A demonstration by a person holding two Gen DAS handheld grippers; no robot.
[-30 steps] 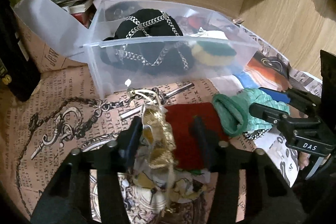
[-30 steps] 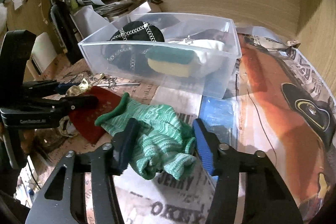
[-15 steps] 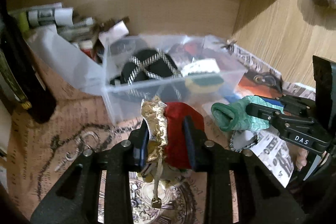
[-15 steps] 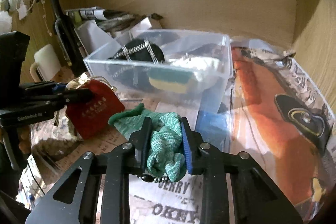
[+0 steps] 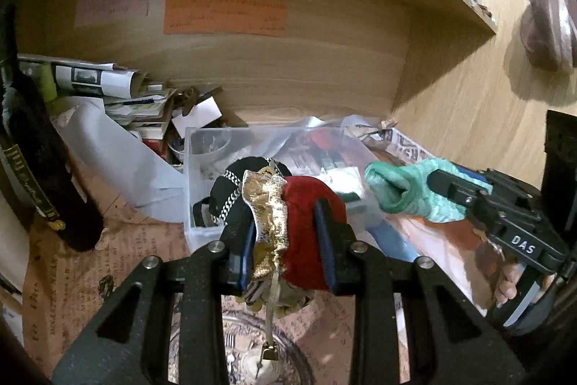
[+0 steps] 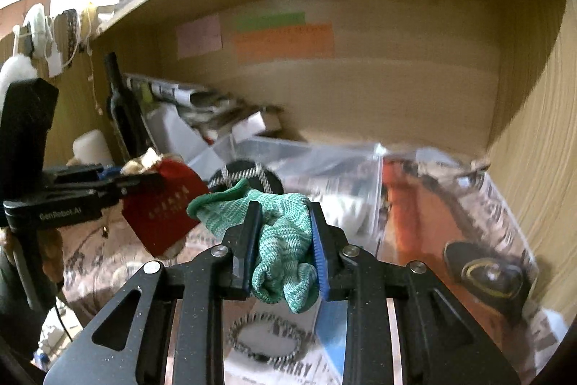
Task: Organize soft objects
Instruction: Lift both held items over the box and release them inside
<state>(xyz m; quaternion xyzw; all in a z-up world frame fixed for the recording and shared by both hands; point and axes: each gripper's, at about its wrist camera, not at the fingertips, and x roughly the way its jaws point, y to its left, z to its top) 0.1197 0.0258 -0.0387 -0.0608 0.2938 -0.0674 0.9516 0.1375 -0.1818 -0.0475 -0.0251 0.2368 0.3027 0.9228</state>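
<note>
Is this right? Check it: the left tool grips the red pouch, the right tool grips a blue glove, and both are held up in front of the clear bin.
One thing is wrong: the glove in the right tool is green, not blue, as the right wrist view shows. The left tool does grip the red pouch, and both are held up in front of the clear bin.

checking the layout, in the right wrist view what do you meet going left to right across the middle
left hand-held gripper → red pouch → green knit glove in the right hand-held gripper → clear plastic bin → newspaper
</note>
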